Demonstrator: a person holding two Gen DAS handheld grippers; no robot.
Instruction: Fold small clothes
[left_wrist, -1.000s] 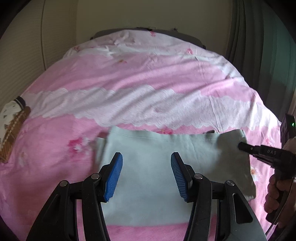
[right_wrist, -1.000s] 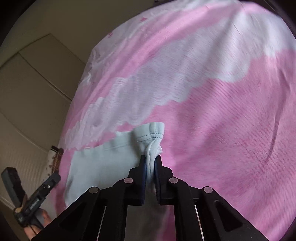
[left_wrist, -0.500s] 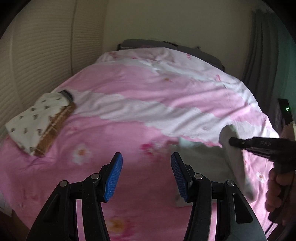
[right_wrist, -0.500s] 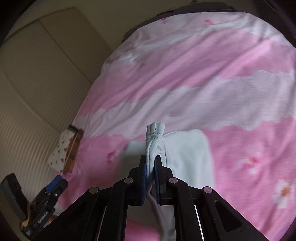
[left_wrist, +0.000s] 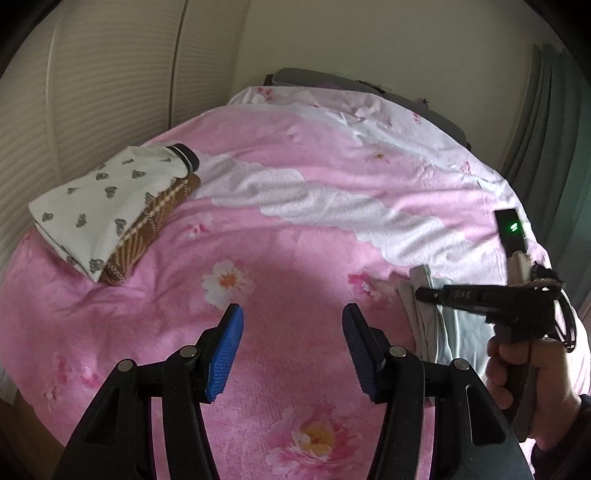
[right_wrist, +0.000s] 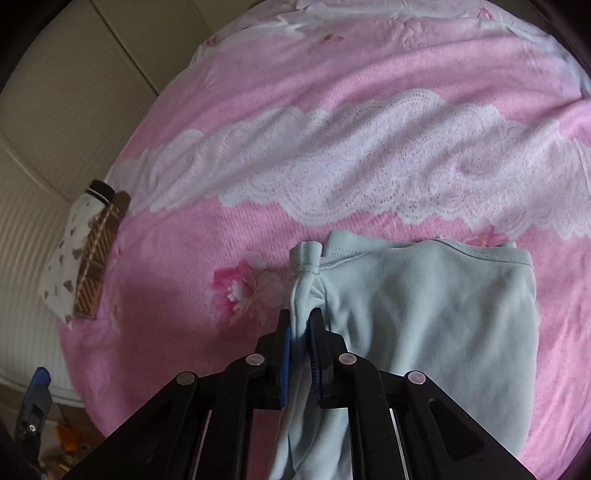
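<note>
A small pale blue garment (right_wrist: 424, 317) lies on the pink bedspread (right_wrist: 332, 92). My right gripper (right_wrist: 300, 328) is shut on its bunched left edge and holds that edge folded over the rest of the cloth. In the left wrist view the garment (left_wrist: 428, 321) shows at the right, with the right gripper (left_wrist: 419, 293) on it. My left gripper (left_wrist: 291, 350) is open and empty above bare bedspread (left_wrist: 295, 184), left of the garment.
A folded stack, a white printed piece (left_wrist: 99, 206) on a brown checked one (left_wrist: 147, 229), lies at the bed's left edge; it also shows in the right wrist view (right_wrist: 85, 254). Wardrobe doors (left_wrist: 92, 74) stand to the left, a curtain (left_wrist: 554, 129) to the right.
My right gripper has carried the garment's edge over, folding the cloth onto itself. My left gripper has swung left, away from the garment, and stays open.
</note>
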